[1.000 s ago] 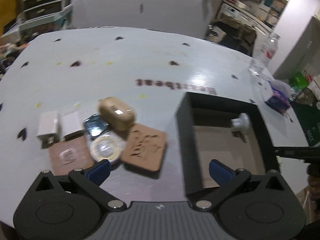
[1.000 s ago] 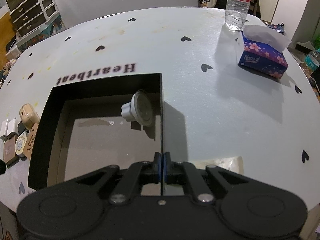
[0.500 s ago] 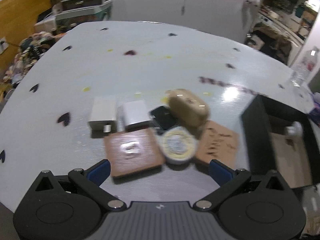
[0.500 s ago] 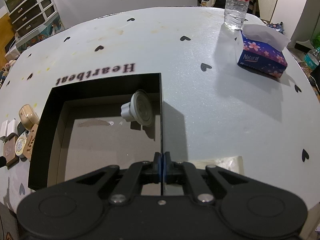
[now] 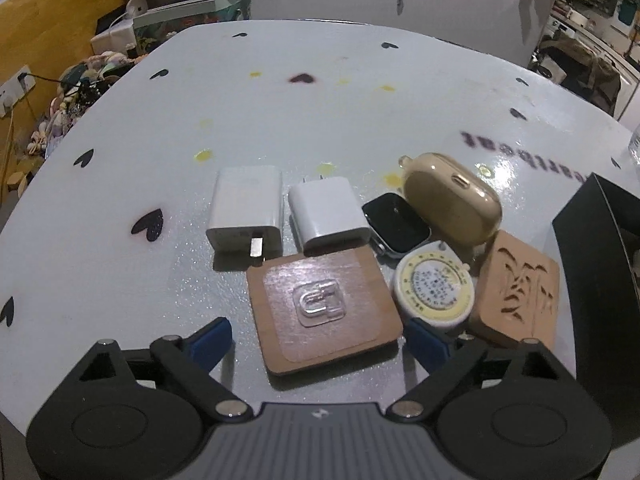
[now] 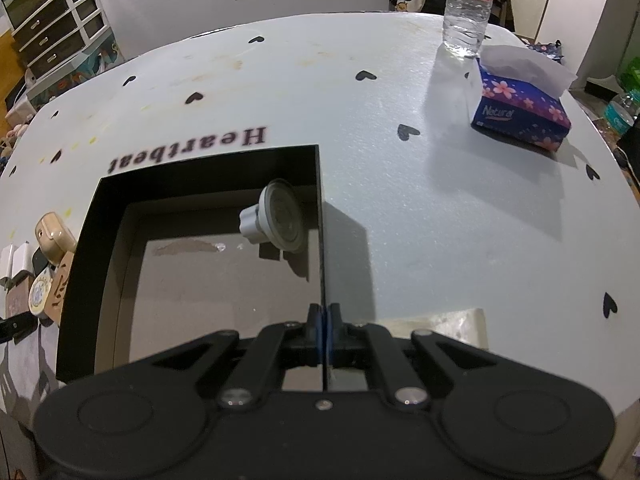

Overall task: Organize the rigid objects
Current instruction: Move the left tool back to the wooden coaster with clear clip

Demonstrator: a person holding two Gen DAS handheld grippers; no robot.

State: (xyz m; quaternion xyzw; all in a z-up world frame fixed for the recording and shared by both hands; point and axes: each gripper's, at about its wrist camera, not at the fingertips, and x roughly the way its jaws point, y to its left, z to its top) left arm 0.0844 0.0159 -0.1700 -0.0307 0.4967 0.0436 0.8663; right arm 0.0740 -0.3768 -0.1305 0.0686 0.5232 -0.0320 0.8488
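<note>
The left hand-held gripper (image 5: 318, 340) is hovering wide open, straddling the brown square plaque (image 5: 323, 310), while the right hand-held gripper (image 6: 323, 330) is pinching the black box's wall (image 6: 321, 216).

I see a white table (image 6: 420, 200) printed with black hearts. At its far right a clear water bottle (image 6: 466, 4) stands just behind a blue floral tissue box (image 6: 520, 108); a drawer unit (image 6: 52, 36) sits far left.

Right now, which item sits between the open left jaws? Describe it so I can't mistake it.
Left of the black box, a cluster of small items lies on the white table. Nearest the left gripper is the brown square pad, the only one with a clear plastic hook.
</note>
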